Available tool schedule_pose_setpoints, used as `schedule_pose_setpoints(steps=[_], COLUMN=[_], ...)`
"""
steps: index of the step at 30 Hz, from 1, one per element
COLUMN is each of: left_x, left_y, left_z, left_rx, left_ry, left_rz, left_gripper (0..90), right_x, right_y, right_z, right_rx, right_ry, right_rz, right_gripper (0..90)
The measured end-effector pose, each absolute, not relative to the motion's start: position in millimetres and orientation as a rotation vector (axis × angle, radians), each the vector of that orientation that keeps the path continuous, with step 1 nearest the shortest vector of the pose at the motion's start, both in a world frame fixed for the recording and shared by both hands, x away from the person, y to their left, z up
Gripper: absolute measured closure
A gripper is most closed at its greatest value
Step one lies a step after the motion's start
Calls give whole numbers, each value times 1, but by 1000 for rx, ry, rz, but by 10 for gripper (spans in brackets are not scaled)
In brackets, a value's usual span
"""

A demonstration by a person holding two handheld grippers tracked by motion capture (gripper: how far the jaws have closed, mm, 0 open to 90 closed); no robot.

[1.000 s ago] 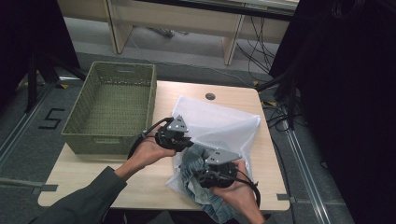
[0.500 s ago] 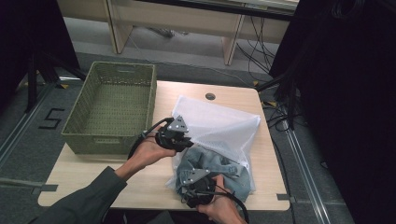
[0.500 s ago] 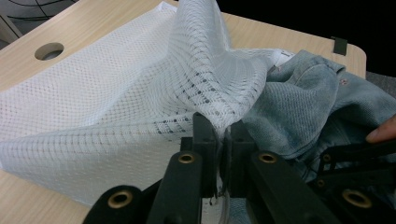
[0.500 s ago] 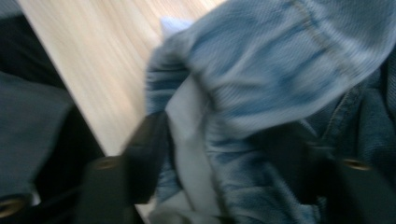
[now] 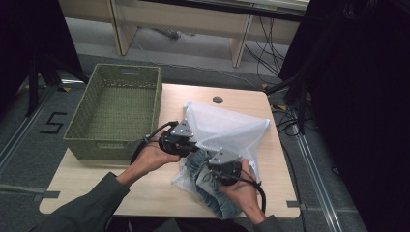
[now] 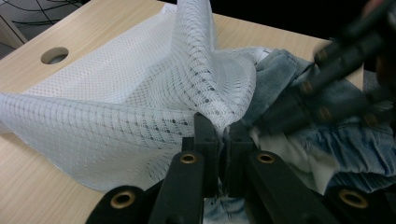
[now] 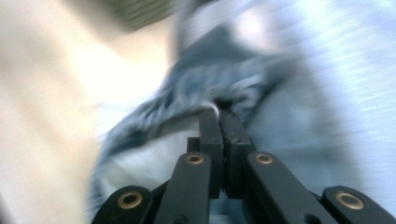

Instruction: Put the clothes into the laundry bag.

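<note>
Left gripper (image 6: 223,128) was clamped tight on a fold of the white mesh bag (image 5: 227,128), lifting the bag's mouth edge up off the table (image 5: 96,186). Right gripper (image 7: 219,114) had its jaws pinched together on a bunched bit of the denim garment (image 5: 215,193); that view was motion-blurred but the fabric sat right at the tips.

Taking the mesh bag as landmark: the denim lay at its open near end, partly under the netting and partly spilling out toward the person's side. The left gripper (image 5: 186,143) held the bag's left near edge, and the right gripper (image 5: 208,176) sat just in front of the mouth on the denim. A green basket (image 5: 116,108) stood to the bag's left, nothing visible in it. A round cable hole (image 5: 217,99) lay just beyond the bag's far edge.

Progress, judged: roughly mid-way. Bag opened and held, garment gripped and part inside. Left to do: get the rest of the denim through the mouth, then let go of both.
</note>
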State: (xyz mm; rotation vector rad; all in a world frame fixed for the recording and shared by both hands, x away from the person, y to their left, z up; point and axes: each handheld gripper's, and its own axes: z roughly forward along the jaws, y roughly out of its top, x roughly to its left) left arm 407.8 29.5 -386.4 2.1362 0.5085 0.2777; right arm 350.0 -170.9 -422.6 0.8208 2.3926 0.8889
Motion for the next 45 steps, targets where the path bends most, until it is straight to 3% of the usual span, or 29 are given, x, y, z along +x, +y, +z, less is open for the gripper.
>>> schedule_pose_setpoints(steps=[4,11,14,18,21,29,35,37,38,40,42,43,45], left_x=[409,412,411,411,411,410,410,409,410,409,409,409,408], left_y=[30,33,33,33,33,33,32,32,32,32,33,33,32], left_z=[-386,-390,-391,-391,-391,-391,-391,-392,-392,-392,-392,-393,-393], left_rx=[2126,2150,2133,2134,2129,2130,2132,2130,2135,2135,2147,2140,2137], left_ry=[509,515,531,533,531,535,539,548,539,533,527,530,533], left_rz=[281,260,252,250,250,255,251,244,247,250,250,250,242], left_gripper=[860,857,854,853,852,852,853,853,854,856,857,858,859], right_x=[379,393,390,376,359,327,323,323,325,329,332,335,341], right_y=[-179,-178,-178,-175,-173,-161,-135,-130,-130,-131,-136,-139,-147], right_z=[-415,-451,-448,-434,-430,-446,-478,-482,-485,-484,-475,-468,-457], right_rx=[876,940,951,982,927,953,895,871,825,855,834,822,811], right_ry=[2343,2435,2428,2407,2453,2501,2578,2608,2595,2586,2567,2534,2488], right_rz=[880,841,853,925,940,886,727,665,632,663,724,760,797], right_gripper=[900,888,798,557,448,361,223,253,348,447,696,777,832])
